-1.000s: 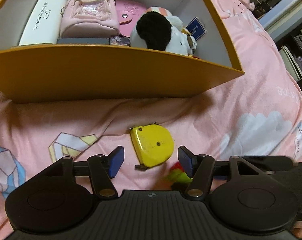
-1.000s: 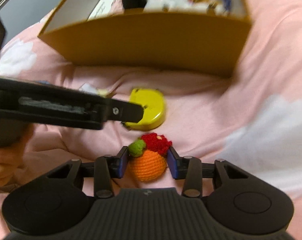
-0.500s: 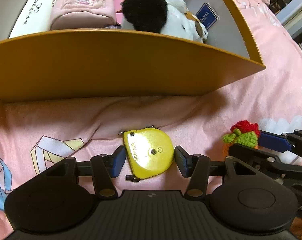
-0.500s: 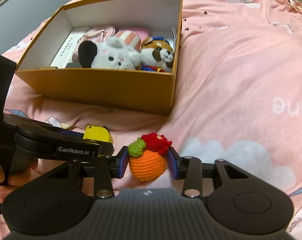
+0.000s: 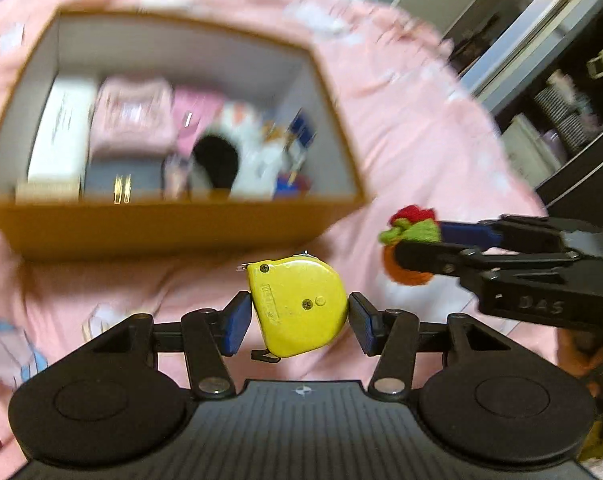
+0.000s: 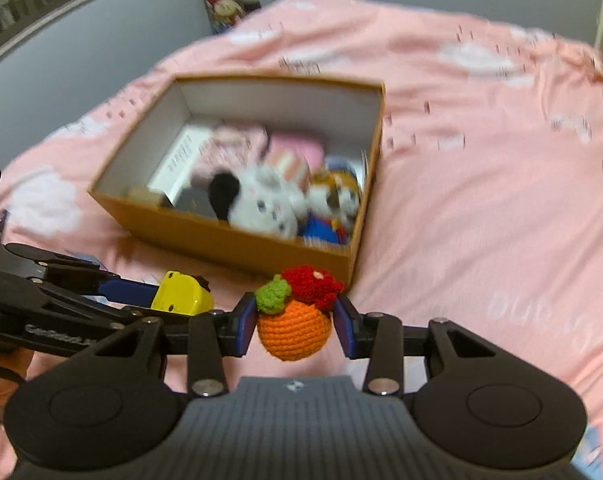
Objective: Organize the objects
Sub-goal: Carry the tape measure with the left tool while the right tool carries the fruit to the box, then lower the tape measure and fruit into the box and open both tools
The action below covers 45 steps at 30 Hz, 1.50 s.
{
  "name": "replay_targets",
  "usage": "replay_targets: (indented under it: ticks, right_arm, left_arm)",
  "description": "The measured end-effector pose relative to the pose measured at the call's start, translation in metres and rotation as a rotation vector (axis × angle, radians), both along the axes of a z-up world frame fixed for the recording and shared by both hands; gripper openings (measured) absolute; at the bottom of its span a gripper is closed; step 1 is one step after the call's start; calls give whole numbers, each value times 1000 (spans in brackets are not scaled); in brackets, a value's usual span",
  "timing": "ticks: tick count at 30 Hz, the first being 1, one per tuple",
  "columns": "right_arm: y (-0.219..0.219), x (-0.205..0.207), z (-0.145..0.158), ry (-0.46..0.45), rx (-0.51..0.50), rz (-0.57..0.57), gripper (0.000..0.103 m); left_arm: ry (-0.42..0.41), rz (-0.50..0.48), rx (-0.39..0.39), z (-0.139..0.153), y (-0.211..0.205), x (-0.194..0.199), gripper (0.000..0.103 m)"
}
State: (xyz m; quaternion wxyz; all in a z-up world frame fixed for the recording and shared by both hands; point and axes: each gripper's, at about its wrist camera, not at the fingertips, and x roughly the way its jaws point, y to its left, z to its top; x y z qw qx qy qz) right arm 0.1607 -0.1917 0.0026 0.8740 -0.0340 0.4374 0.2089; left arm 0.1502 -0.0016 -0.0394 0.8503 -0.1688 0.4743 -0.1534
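My left gripper (image 5: 299, 318) is shut on a yellow tape measure (image 5: 297, 306) and holds it in the air above the pink bedspread. My right gripper (image 6: 295, 322) is shut on a crocheted orange fruit (image 6: 293, 332) with a green leaf and red top, also lifted. Each gripper shows in the other's view: the crocheted fruit (image 5: 409, 240) at the right, the tape measure (image 6: 181, 298) at the left. Ahead stands an open brown cardboard box (image 5: 173, 228) (image 6: 237, 248).
The box holds a white case (image 5: 61, 132), a pink pouch (image 5: 131, 120), a black-eared white plush (image 6: 257, 200) and a tiger plush (image 6: 337, 200). The pink bedspread (image 6: 481, 200) spreads all around. Dark shelves (image 5: 561, 120) stand at the right. A hand (image 6: 1, 364) grips the left tool.
The left jaws closed on the tape measure and lifted it off the bedspread. Both grippers rose, so the box now shows from higher up with its inside in view.
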Motion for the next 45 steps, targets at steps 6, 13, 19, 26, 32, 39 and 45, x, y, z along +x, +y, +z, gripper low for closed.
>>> replay_targets:
  ticks: [6,13,19,26,32,39,45]
  right_arm:
    - [13,17,30,-137,-44,51,43]
    - [35,70,25,-192,-139,96,43]
    - [59,119,-4,-190,-248,146,43]
    - [81,152,-37,-194,-405,242,43]
    - [88,172,-60,-162,-474,262,43]
    - [93,173,-67,-173,-530,289,45]
    - [88,162,-54,-205,-533,286,50]
  left_arm:
    - [-141,46,30,30,1,31,60]
    - [-157,145,58,27,9,81,60]
    - [-106,196,39,0,13,117,60]
    - [-63,229,61,-24,15,148,60]
    - [-31,234,51,-35,16,164,60]
    - [-12,225,45,-41,13,177,60]
    - [-17,224,44,-43,7,184,60]
